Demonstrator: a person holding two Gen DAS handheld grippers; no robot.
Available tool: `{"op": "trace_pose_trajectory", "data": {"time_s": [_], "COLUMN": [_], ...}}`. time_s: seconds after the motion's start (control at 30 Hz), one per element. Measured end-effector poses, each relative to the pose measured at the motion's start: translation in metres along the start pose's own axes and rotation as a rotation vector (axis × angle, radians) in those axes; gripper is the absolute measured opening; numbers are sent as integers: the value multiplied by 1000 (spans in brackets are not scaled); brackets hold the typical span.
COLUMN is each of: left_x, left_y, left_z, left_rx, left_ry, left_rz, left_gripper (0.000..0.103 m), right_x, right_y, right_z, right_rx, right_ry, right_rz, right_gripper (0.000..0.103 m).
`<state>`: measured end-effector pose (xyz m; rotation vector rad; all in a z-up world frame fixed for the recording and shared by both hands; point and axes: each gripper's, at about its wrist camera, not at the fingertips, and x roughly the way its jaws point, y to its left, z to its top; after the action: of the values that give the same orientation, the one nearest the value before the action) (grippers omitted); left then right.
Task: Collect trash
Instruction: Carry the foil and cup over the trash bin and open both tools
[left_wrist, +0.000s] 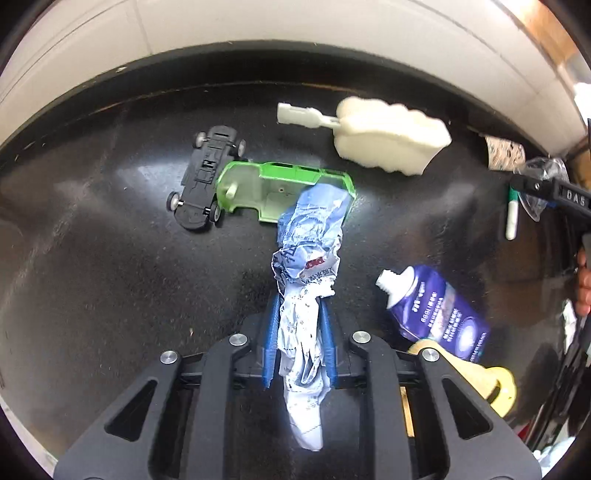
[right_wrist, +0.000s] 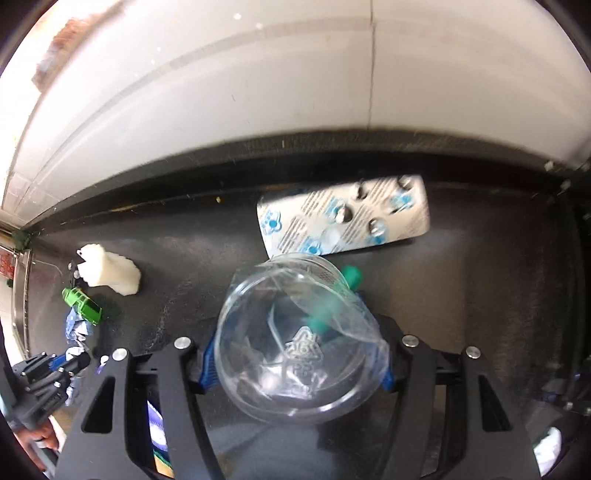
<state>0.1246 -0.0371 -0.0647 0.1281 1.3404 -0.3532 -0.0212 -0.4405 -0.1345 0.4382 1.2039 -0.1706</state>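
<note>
L tool (left_wrist: 299, 314) clamped on crumpled wrapper (left_wrist: 306, 258), mid black surface (left_wrist: 110, 277). R tool (right_wrist: 295, 365) pads squeeze clear plastic cup (right_wrist: 295, 343), near surface's back edge w/ blister pack (right_wrist: 343, 218) beyond.

A crumpled blue-and-white printed wrapper (left_wrist: 308, 236) is showing red lettering beside a lime-green toy car shell (left_wrist: 275, 184) and its black chassis (left_wrist: 205, 177). A silver blister pack (right_wrist: 345, 218) is displaying blue flower prints, near a clear cup (right_wrist: 295, 343).
</note>
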Motion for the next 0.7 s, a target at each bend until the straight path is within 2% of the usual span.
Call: {"op": "trace_pose_trajectory", "data": {"time_s": [0.1,0.33,0.5,0.7], "left_x": [-23,-56,-75,-98], "left_y": [2,22,42,89], "left_z": [-6,-27,-48,-85], "left_rx": [3,-55,-112,-229], "left_ry": [-58,-110,-130,-148], "left_rz": [-2,-19,-3,35], "left_gripper": [20,20,20,20], "right_x": [-23,-53,-55,-53], "right_y": [2,25,59,140], "right_z": [-3,-6,-13,-20], "right_rx": [-5,-49,-116,-263], "right_ry": [-45,-85,-77,-61], "right_rz": [-8,-27,0,56], "right_gripper": [62,62,62,62]}}
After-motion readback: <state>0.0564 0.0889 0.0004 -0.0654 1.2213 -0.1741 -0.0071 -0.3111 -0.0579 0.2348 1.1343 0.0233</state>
